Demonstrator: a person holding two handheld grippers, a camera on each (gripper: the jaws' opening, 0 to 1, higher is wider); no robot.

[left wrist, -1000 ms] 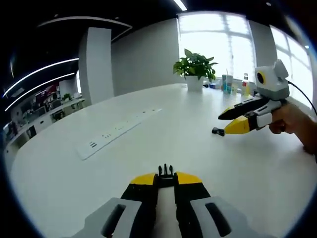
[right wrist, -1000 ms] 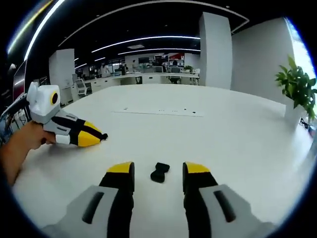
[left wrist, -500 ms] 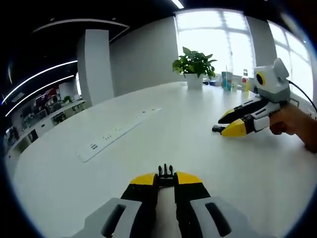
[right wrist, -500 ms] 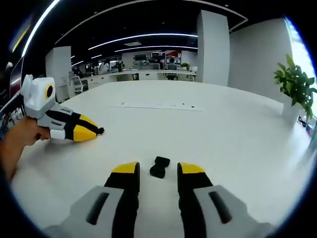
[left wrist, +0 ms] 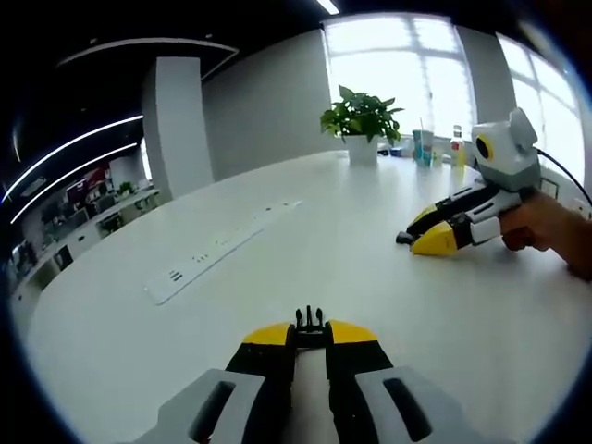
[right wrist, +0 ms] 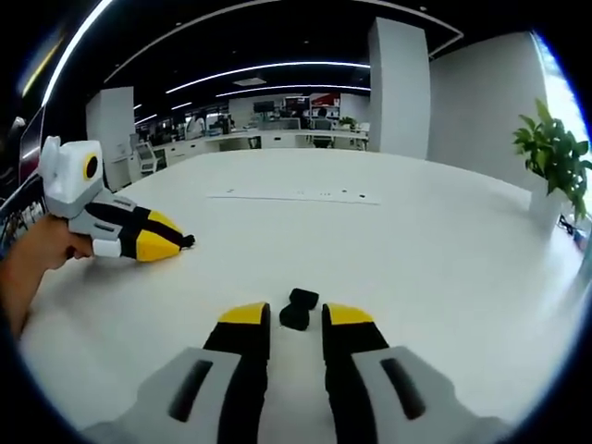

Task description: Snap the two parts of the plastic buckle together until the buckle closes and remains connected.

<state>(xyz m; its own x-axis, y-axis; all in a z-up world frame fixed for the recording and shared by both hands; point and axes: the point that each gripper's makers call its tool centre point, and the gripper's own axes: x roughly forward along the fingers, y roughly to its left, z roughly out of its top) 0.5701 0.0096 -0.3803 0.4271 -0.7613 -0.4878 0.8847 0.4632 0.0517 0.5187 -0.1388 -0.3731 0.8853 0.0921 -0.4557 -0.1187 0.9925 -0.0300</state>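
Note:
My left gripper is shut on the black pronged buckle half, whose prongs stick out past the yellow tips. In the right gripper view the same gripper rests low over the white table at the left, held by a hand. The black socket half lies on the table between the tips of my right gripper, whose jaws stand narrowly open on either side of it, with small gaps. The right gripper appears in the left gripper view at the right, the socket half at its tips.
The white table carries a long flush power-socket panel at the left and a potted plant with bottles beside it at the far edge. The panel lies beyond the socket half. An office with desks lies behind.
The right gripper's jaws have narrowed around the socket half over the last second. The left gripper has stayed shut on the pronged half, nearly still.

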